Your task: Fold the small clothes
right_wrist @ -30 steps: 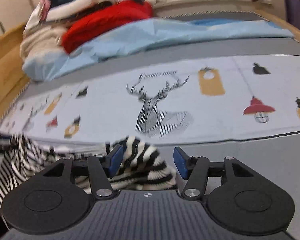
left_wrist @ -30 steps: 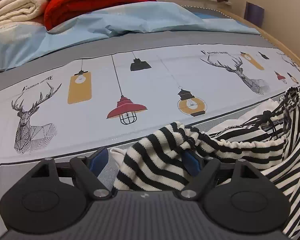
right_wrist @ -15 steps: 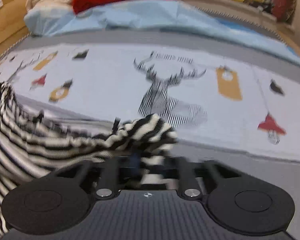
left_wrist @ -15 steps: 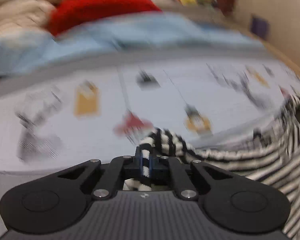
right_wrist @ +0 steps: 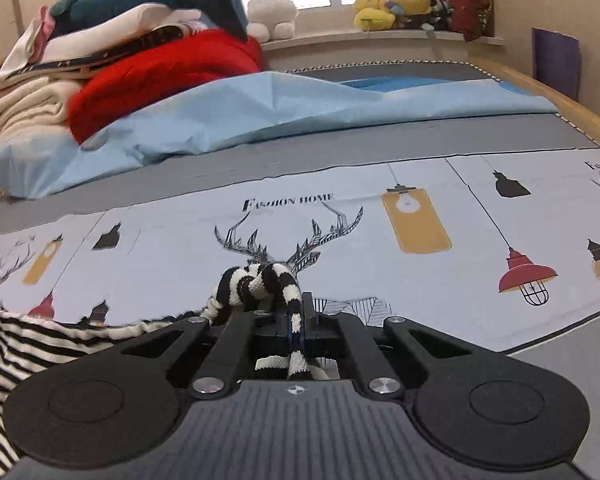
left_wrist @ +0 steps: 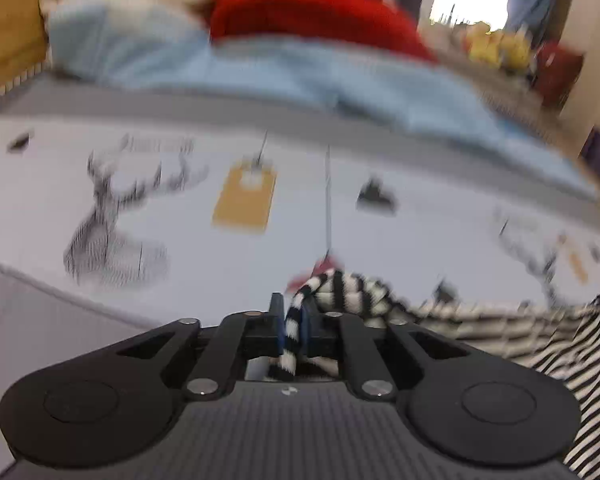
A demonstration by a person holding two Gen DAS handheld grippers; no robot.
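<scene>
A black-and-white striped garment (left_wrist: pixel 520 332) hangs stretched between my two grippers above the printed bed sheet (left_wrist: pixel 260 240). My left gripper (left_wrist: pixel 291 320) is shut on one bunched edge of it; the cloth trails off to the right. My right gripper (right_wrist: pixel 296 320) is shut on the other bunched edge (right_wrist: pixel 260 280); the striped garment (right_wrist: pixel 20 352) trails off to the left. The left wrist view is motion-blurred.
A light blue duvet (right_wrist: pixel 280 112), a red blanket (right_wrist: pixel 160 76) and a pile of folded bedding (right_wrist: pixel 40 112) lie at the back of the bed. Plush toys (right_wrist: pixel 392 4) sit on the window sill. A wooden bed edge (right_wrist: pixel 560 100) runs along the right.
Both grippers have shut on the striped garment, which lay loose between their open fingers a second ago. Both have lifted it off the sheet and pulled it taut.
</scene>
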